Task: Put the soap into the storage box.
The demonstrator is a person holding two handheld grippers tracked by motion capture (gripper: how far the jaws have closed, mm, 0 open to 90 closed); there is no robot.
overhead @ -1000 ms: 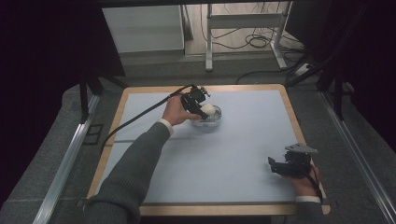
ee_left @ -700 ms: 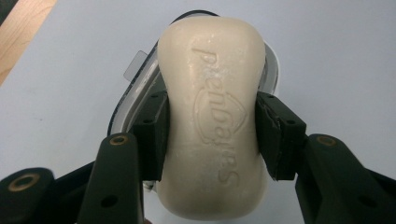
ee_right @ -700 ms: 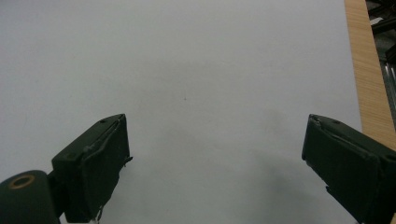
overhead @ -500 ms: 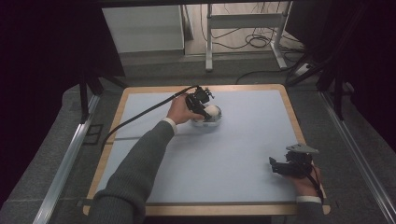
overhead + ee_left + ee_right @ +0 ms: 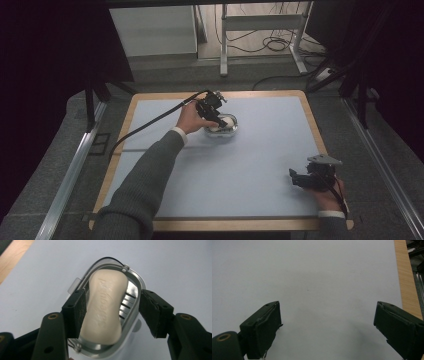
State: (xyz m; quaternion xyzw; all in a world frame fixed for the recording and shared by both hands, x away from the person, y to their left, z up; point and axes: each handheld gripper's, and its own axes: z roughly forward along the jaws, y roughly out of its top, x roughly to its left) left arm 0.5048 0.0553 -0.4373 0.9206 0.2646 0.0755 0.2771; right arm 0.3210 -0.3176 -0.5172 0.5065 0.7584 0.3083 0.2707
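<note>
In the high view, the left gripper (image 5: pixel 220 117) hangs over a soap dish (image 5: pixel 231 131) just above the centre of the frame, on the table (image 5: pixel 250 165). In the left gripper view the soap bar (image 5: pixel 106 307) lies in that dish between the jaws, which have just been opening; the left pad touches it, the right stands apart. The right gripper (image 5: pixel 296 179), lower right, gapes wide over bare table.

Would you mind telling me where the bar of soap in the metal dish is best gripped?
Probably across the soap's narrowed waist, from straight above: its long sides are exposed there, and the dish rim blocks a low sideways approach.
</note>
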